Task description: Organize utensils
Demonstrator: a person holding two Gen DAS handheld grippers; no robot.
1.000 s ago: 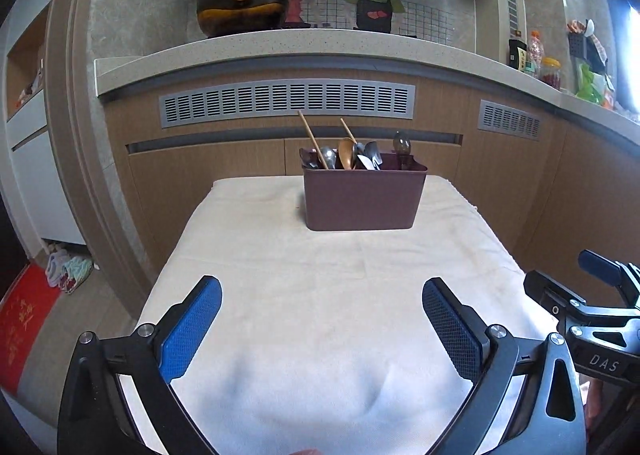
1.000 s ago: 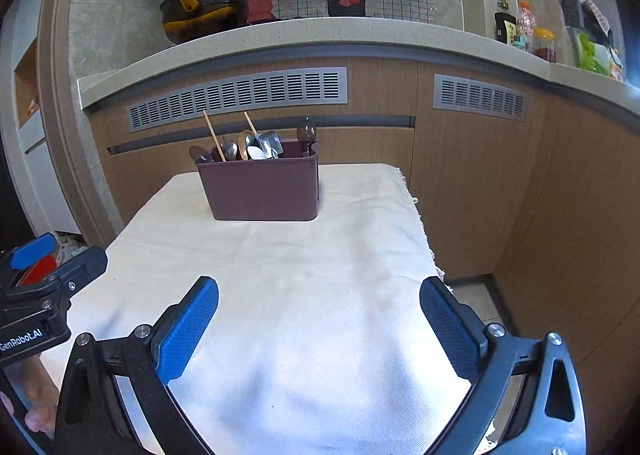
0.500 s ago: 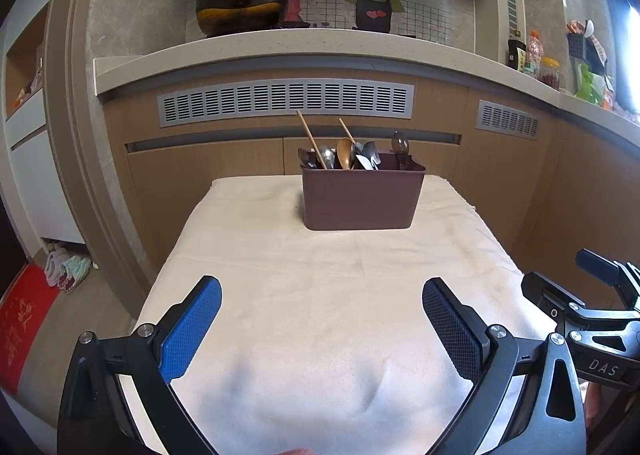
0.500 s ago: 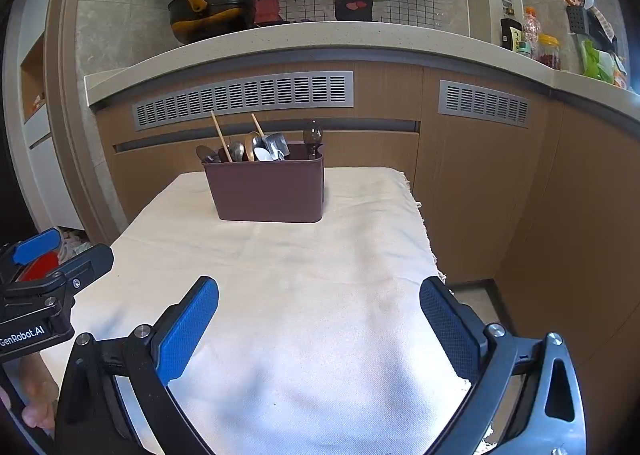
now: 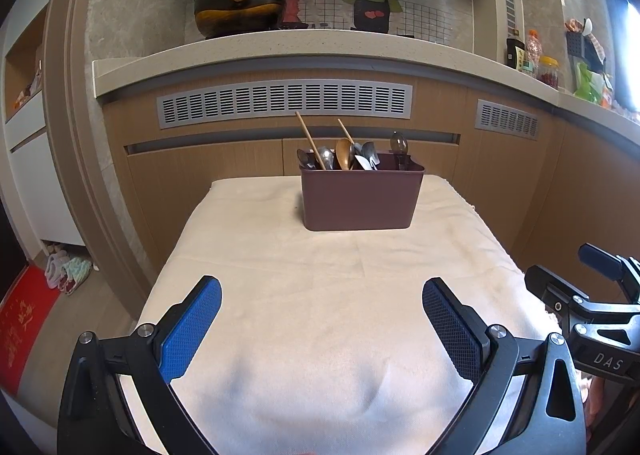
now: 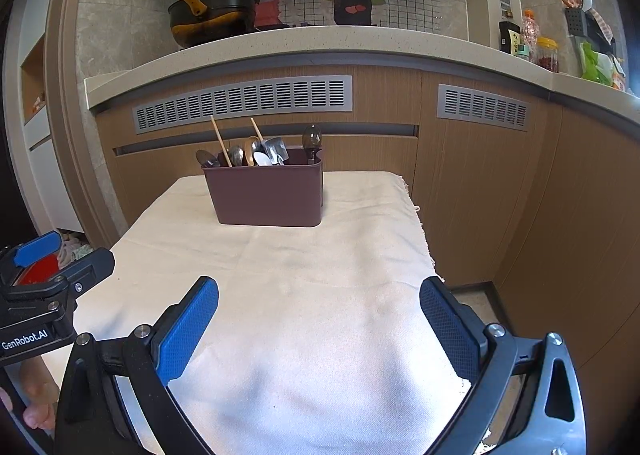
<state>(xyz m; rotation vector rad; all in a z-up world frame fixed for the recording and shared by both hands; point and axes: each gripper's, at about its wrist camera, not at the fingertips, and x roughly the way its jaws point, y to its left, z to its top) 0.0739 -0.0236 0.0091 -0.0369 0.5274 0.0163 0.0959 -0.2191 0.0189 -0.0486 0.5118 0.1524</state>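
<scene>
A dark maroon utensil caddy [image 5: 361, 199] stands at the far end of a table under a cream cloth [image 5: 320, 295]; it also shows in the right wrist view [image 6: 268, 195]. Metal spoons [image 5: 326, 158], a wooden spoon [image 5: 343, 153], chopsticks [image 5: 307, 137] and a dark ladle [image 5: 399, 145] stand upright in it. My left gripper [image 5: 322, 329] is open and empty over the near end of the cloth. My right gripper [image 6: 318, 329] is open and empty beside it, to the right. No utensil lies on the cloth.
A curved wooden counter front with grey vents [image 5: 284, 103] stands just behind the table. A black and yellow pot [image 5: 240, 7] sits on the countertop. Jars and bags [image 6: 544, 51] stand at the counter's right. The floor drops off at the cloth's right edge [image 6: 424, 239].
Both grippers have drifted slightly, and the right view has tilted a little; the caddy sits slightly lower and further right in it. Both stay open and empty.
</scene>
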